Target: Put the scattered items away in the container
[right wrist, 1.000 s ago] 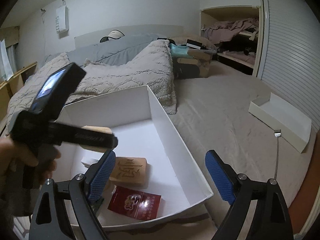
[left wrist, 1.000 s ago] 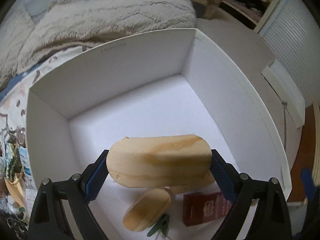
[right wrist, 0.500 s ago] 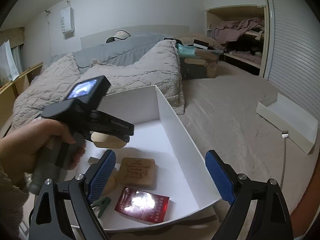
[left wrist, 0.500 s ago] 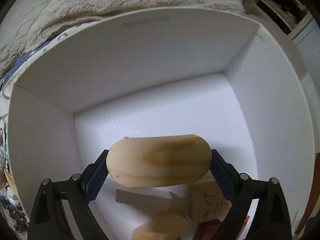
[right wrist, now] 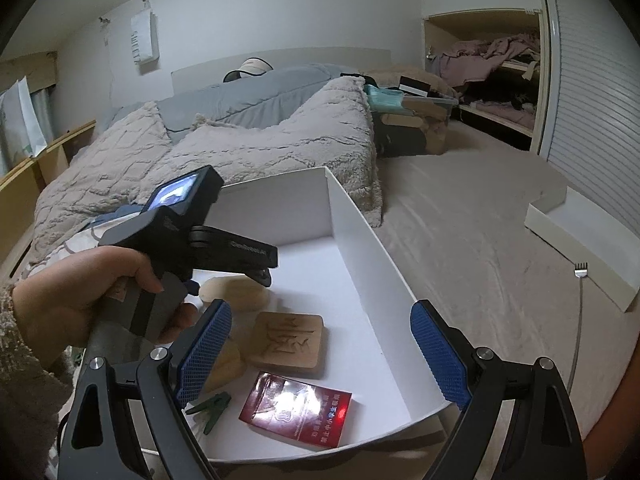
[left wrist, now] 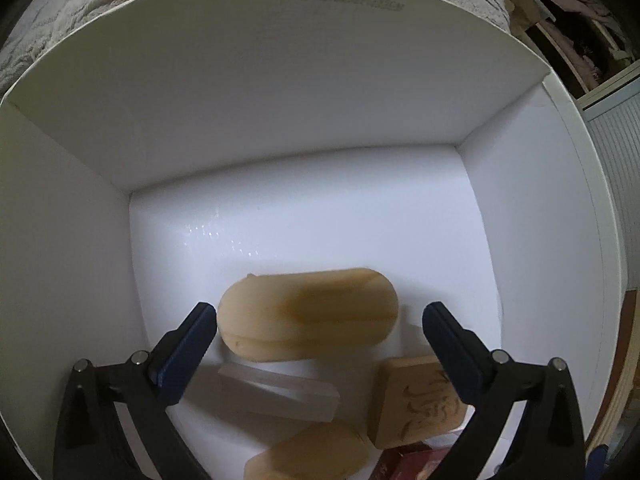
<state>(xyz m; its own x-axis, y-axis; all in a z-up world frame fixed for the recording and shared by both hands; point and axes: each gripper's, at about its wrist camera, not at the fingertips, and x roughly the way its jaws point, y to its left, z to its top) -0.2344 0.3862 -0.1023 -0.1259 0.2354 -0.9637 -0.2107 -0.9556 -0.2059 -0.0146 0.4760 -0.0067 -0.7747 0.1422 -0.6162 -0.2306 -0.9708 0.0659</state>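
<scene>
Bedroom clutter frames the scene: a rumpled beige blanket (right wrist: 224,152) on the bed, and in front of it the white container (right wrist: 360,236) sitting on the bed's sheet.

The left gripper (left wrist: 320,320) points steeply down into the container, its fingers (left wrist: 188,344) spreading at this moment. The oval wooden block (left wrist: 308,312) lies between them, but neither pad presses on it; a gap shows at each end, and the block looks blurred, so it seems to be dropping or just landing on the container floor. The step in hand, as I judge it, is the release. To finish it well, let the fingers reach full spread before lifting, then rise straight up so a pad does not catch an end of the block and flip it.

The right gripper (right wrist: 320,348) hovers over the container's near edge, fingers (right wrist: 204,348) wide apart and holding nothing.

Already inside, toward the near-left corner: a carved square wooden tile (right wrist: 288,340), a red packet (right wrist: 296,412), a green clip (right wrist: 210,406), a second wooden piece (left wrist: 308,456) and a pale white bar (left wrist: 280,392). The far half of the floor is bare, so later items have room there.

The container's walls stand tall; the left wall is close beside the left gripper, leaving little sideways margin. A fork (right wrist: 580,270) lies on the sheet well off to the right, near a white lid (right wrist: 580,248).
</scene>
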